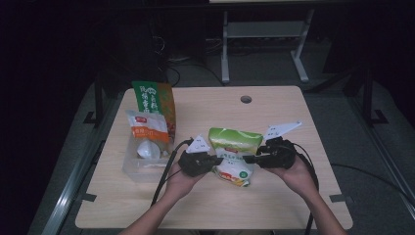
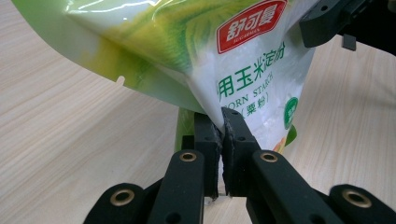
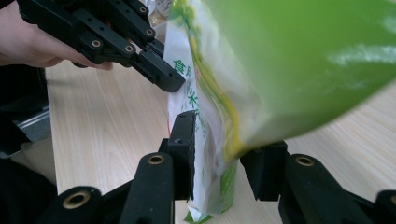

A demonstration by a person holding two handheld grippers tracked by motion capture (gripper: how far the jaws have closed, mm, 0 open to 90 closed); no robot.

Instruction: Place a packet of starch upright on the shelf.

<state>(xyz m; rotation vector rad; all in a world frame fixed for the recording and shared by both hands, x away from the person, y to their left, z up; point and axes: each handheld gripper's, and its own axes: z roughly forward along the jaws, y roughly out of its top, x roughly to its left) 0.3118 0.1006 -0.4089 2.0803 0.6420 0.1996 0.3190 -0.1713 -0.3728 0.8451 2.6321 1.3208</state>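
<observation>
A green and white bag of corn starch (image 1: 232, 155) hangs just over the table (image 1: 274, 205), between my two grippers. My left gripper (image 1: 214, 160) is shut on the bag's left edge. In the left gripper view the black jaws pinch the bag (image 2: 243, 79) at its lower corner, where the left gripper (image 2: 221, 133) meets it. My right gripper (image 1: 248, 159) is at the bag's right side. In the right gripper view the right gripper (image 3: 224, 137) stands open, with the bag's (image 3: 299, 60) lower edge hanging between the jaws, which do not squeeze it.
A clear plastic box (image 1: 136, 169) at the table's left holds a white and orange bag (image 1: 147, 128). A green and orange bag (image 1: 155, 99) stands behind it. A round cable hole (image 1: 245, 99) lies near the far edge. Cables trail off the front edge.
</observation>
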